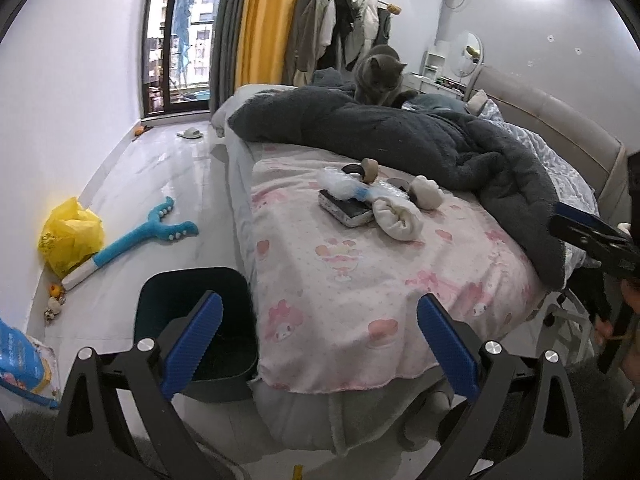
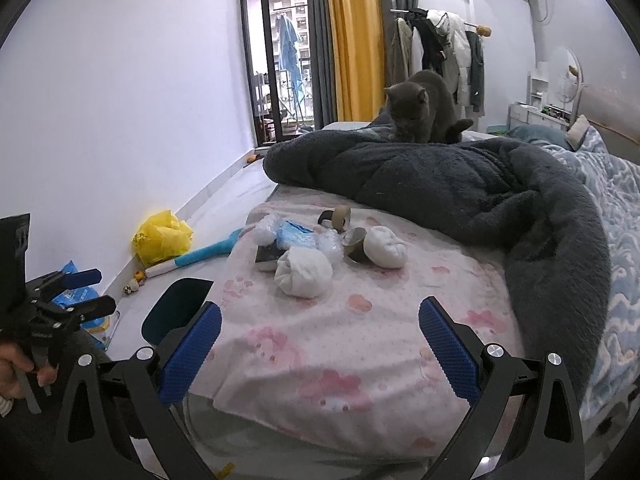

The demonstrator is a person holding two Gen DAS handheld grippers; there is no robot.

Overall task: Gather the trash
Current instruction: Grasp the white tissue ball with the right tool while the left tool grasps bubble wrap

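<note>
Pink bedsheet (image 2: 340,344) w/ trash pile (image 2: 304,252); no legible labels; both fingers wide apart, empty.

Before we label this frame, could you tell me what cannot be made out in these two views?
- Bin contents: left wrist view, the left gripper finger and dark interior hide them; right wrist view, the bed edge cuts it off.
- Flat dark item under the bubble wrap: mostly covered in both views.
- Cat's paws: sunk into the grey blanket.

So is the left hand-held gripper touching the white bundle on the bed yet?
Apart. The left wrist view shows the left hand-held gripper open, bare pink sheet between it and the white bundle.
</note>
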